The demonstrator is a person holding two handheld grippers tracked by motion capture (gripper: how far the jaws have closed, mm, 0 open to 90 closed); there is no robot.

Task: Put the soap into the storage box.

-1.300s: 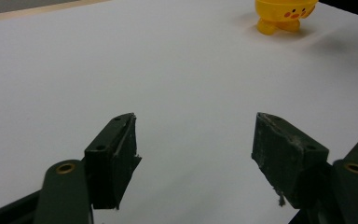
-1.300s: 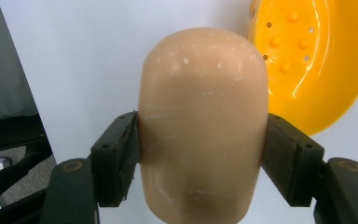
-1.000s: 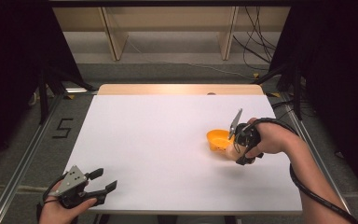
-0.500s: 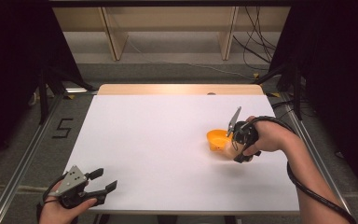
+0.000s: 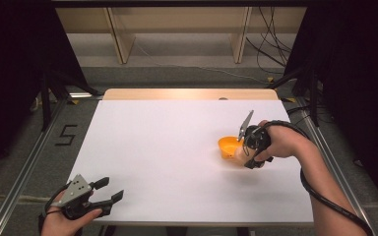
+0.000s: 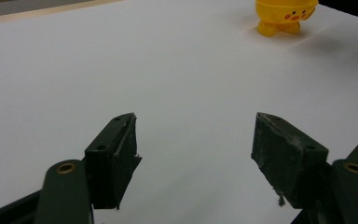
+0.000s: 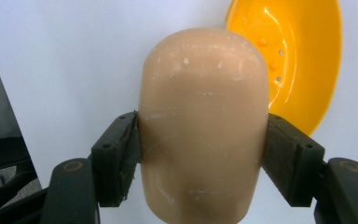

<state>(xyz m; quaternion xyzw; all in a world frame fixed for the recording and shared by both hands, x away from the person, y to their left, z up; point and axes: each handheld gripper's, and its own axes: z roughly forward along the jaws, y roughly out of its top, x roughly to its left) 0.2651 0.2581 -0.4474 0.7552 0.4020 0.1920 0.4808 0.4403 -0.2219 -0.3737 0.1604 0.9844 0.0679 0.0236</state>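
Both my grippers low, one clamped, one wide open.

My right gripper [image 5: 243, 153] angles down from a bent wrist, jaws pressed against both sides of its load; my left gripper [image 5: 106, 191] rests at the near edge, jaws spread, forearm barely entering.

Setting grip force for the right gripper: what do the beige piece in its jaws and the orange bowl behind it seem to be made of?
The beige piece: smooth, matte, rounded; faint scuffs and white specks suggest soap or hard plastic, but the look leaves it open. The orange bowl: glossy moulded plastic, judging by bright highlights and small holes in its wall. The right gripper clamps the piece from both sides.
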